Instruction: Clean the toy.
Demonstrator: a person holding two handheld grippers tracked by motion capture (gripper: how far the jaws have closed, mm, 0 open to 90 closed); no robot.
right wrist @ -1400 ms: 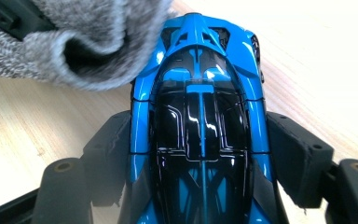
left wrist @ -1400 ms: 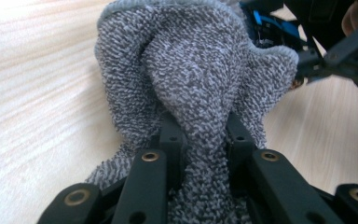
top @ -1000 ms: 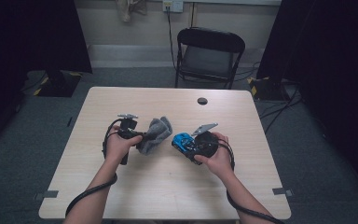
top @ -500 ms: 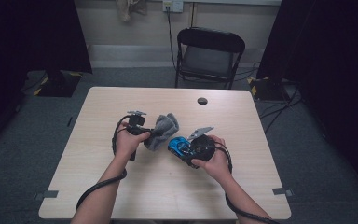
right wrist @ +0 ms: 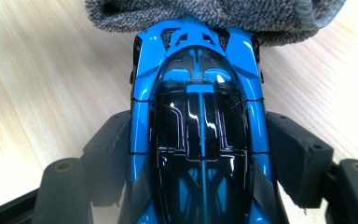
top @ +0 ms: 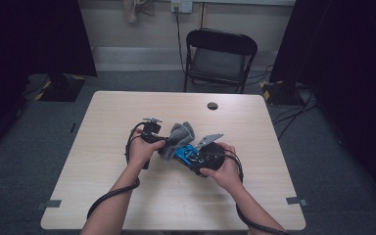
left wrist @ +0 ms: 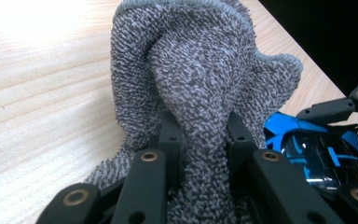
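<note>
The left tongs (left wrist: 200,140) pinch a bunched grey terry cloth (left wrist: 196,79); the right tongs (right wrist: 200,154) clamp the flanks of a glossy blue toy car (right wrist: 198,121). Above the pale wooden counter (top: 127,107), the cloth lies at the car's twelve o'clock, along its long axis, touching that end.

Both forearms reach in from below. The left gripper (top: 162,141) is clamped tight; the right gripper (top: 188,154) faces it, its fingers (right wrist: 298,154) spread wide.
</note>
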